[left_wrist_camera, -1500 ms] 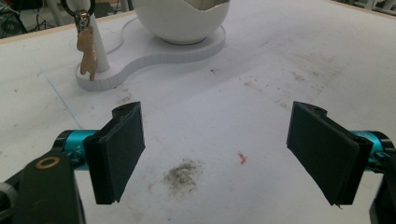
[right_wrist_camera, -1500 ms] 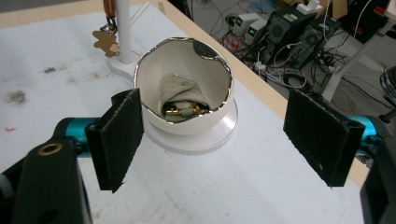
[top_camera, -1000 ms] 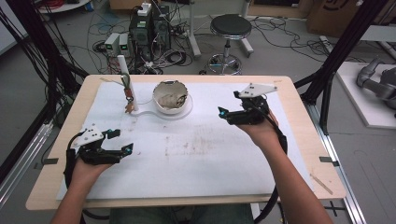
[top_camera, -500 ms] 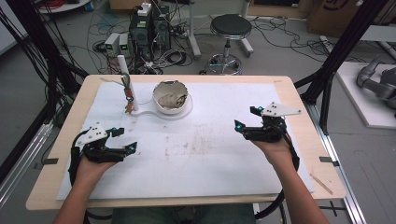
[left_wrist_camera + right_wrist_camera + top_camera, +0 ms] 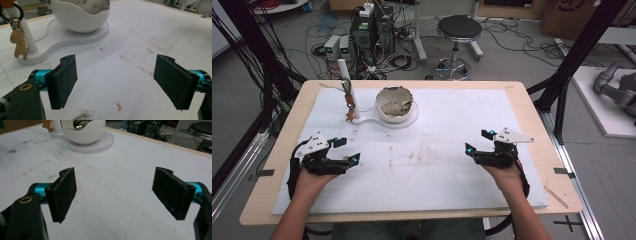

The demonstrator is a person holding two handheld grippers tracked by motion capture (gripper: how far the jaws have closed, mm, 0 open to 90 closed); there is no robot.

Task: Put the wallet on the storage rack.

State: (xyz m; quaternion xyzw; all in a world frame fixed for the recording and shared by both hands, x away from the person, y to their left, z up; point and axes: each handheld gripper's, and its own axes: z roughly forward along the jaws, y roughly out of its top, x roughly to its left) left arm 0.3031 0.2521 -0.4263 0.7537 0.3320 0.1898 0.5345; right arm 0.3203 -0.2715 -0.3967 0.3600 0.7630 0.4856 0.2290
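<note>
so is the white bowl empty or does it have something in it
Not empty. The white bowl holds a crumpled brownish-grey thing that shows above its jagged rim in the high view and the left gripper view; what it is, cannot tell.

Our left tongs (image 5: 347,150) and right tongs (image 5: 477,141) are built alike: black bodies, each topped by a grey three-cornered plate, with a black cable trailing back past the wrist. Our forearms are bare, no sleeves showing. In the gripper views each jaw is a flat black rectangular pad with a rough, worn edge, carried on a turquoise metal barrel. A brass-coloured ring sits in the black link at lower left.
</note>
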